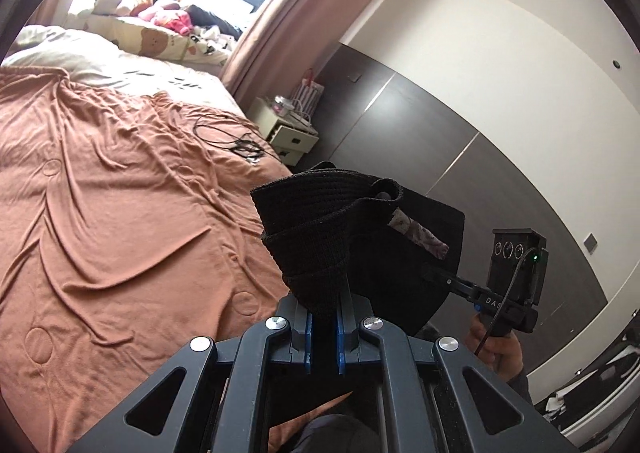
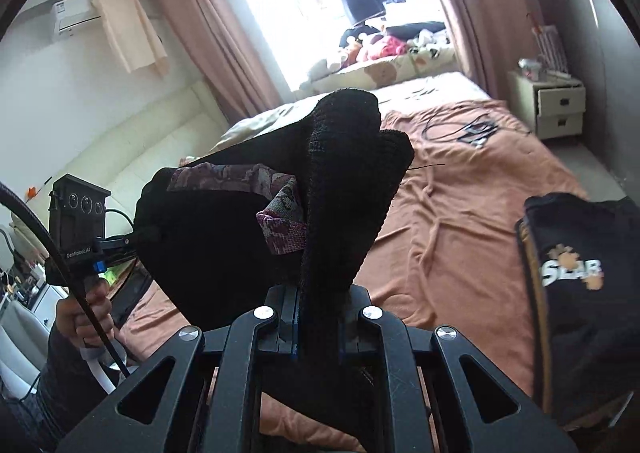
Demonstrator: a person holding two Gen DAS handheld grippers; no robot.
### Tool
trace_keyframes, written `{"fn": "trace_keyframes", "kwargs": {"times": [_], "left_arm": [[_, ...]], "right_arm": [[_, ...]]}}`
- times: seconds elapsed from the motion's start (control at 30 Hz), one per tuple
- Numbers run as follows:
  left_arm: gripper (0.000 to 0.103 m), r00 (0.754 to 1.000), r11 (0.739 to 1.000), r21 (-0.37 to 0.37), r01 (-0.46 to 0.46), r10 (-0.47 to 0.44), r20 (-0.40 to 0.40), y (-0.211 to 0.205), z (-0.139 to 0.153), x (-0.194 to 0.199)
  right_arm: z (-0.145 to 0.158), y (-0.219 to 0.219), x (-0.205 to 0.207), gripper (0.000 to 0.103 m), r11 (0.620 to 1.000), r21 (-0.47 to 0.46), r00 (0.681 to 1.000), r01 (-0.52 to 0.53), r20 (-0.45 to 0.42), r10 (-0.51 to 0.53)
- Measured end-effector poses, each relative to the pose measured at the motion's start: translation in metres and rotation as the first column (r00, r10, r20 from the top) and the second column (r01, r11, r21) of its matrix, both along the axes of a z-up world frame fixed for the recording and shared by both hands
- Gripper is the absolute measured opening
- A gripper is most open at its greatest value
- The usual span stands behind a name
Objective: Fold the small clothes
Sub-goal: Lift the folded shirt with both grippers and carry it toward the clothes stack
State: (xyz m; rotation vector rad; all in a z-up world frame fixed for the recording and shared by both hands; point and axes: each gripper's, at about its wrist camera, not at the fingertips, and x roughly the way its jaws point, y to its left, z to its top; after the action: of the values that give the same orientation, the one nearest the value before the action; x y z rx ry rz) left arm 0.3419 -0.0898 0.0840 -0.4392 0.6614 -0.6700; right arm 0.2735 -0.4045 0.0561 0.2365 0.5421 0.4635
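A small black knit garment (image 1: pixel 320 237) with a patterned purple inner band (image 1: pixel 420 235) hangs in the air above the bed, stretched between both grippers. My left gripper (image 1: pixel 323 317) is shut on one bunched edge of it. My right gripper (image 2: pixel 318 317) is shut on the opposite edge (image 2: pixel 344 189); the patterned band (image 2: pixel 280 205) shows there too. In the left wrist view the right gripper (image 1: pixel 448 279) pinches the garment from the right. In the right wrist view the left gripper (image 2: pixel 136 239) pinches it from the left.
The bed has a wrinkled salmon sheet (image 1: pixel 100 193). A black cable and a small device (image 1: pixel 240 145) lie on it. A black printed garment (image 2: pixel 580 293) lies at the right. A white nightstand (image 2: pixel 556 109) stands by the bed. Soft toys (image 1: pixel 160 9) sit by the window.
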Motion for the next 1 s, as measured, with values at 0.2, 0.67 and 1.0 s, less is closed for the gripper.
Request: {"fn": "trace_keyframes", "kwargs": {"times": [0.2, 0.67, 1.0], "left_arm": [[0.008, 0.996, 0.997, 0.022, 0.076, -0.077, 0.053, -0.055, 0.026, -0.011], [0.008, 0.962, 0.967, 0.073, 0.245, -0.252, 0.105, -0.176, 0.055, -0.022], [0.008, 0.926, 0.934, 0.06, 0.352, -0.356, 0.124, -0.249, 0.057, -0.008]], "right_arm": [[0.02, -0.039, -0.053, 0.009, 0.998, -0.021, 0.997, 0.056, 0.049, -0.055], [0.034, -0.104, -0.129, 0.009, 0.983, -0.075, 0.978, 0.169, 0.134, -0.158], [0.035, -0.122, -0.156, 0.009, 0.959, -0.122, 0.958, 0.257, 0.164, -0.236]]}}
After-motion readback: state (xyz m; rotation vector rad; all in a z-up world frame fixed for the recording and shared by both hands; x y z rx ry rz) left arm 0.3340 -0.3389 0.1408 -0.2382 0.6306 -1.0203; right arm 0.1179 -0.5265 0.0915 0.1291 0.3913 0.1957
